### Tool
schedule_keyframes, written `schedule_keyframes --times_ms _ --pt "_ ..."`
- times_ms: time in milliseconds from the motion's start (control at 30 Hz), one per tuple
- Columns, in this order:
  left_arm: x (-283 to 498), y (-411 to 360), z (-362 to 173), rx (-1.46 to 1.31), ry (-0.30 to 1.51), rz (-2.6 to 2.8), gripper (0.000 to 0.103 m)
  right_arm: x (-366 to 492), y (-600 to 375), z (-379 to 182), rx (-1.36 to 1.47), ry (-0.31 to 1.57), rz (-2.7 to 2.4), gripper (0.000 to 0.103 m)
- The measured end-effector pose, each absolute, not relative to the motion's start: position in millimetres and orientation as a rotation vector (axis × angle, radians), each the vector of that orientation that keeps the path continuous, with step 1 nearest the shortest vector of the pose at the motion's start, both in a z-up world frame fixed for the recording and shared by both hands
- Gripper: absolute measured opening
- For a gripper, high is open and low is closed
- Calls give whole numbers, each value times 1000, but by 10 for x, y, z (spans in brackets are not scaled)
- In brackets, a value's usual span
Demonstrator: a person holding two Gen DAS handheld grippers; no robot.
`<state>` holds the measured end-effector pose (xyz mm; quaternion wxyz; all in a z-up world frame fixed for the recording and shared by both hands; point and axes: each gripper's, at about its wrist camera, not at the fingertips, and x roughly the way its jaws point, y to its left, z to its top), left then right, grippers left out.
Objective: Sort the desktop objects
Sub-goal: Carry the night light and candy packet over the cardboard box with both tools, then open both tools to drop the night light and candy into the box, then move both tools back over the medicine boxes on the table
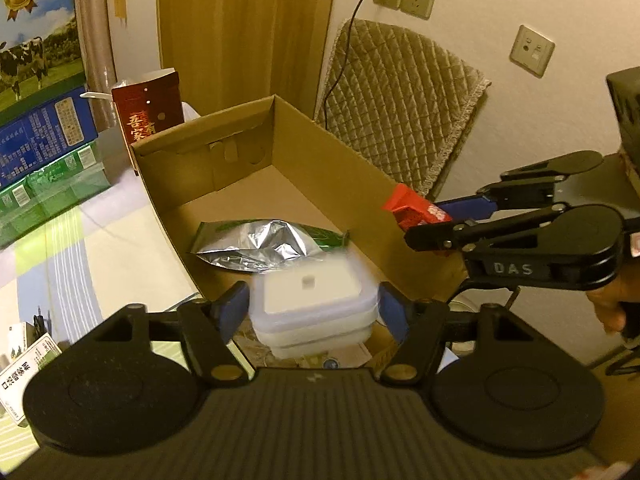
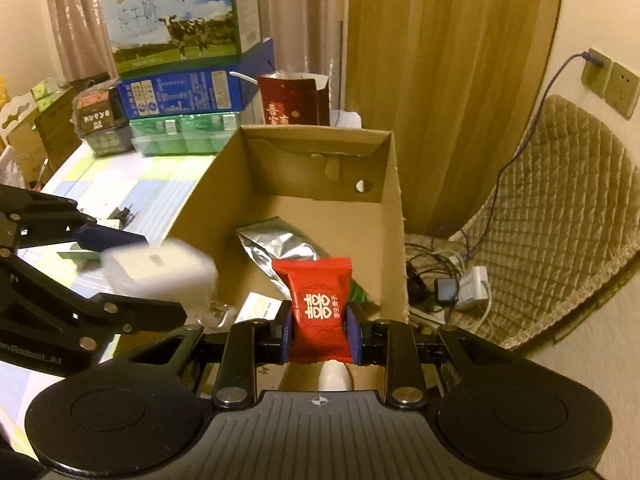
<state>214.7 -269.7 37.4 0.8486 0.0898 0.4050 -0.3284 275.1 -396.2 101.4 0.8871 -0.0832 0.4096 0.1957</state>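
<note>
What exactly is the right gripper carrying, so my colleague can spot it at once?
Find the open cardboard box on the table. Over its near end, the right gripper pinches a small red candy packet, the only red thing there, printed with white characters, above the silver foil pouch.

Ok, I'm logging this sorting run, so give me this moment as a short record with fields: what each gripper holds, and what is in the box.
left gripper: shut on white square plastic container
right gripper: shut on red candy packet
open brown cardboard box: holds crumpled silver foil pouch
container position: over the box's near end
packet position: over the box's near end, by its right wall
</note>
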Motion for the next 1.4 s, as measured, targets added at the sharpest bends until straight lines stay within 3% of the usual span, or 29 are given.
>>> schedule_keyframes --times_ms 533,733,1000,1133,1400 --pt "2133 -2190 393 162 846 -614 71 2823 -3868 989 -77 855 457 25" --pt "2101 -1983 390 157 846 -588 74 2830 -3862 1011 -46 852 453 42" --pt "1997 -1722 403 145 841 -557 77 2692 -3787 1027 -71 854 464 49" --pt "1905 -1519 423 133 843 -534 79 2559 -3660 1067 -97 843 488 62" --pt "1626 -880 477 134 843 -452 88 2265 -3275 1202 -145 795 571 76"
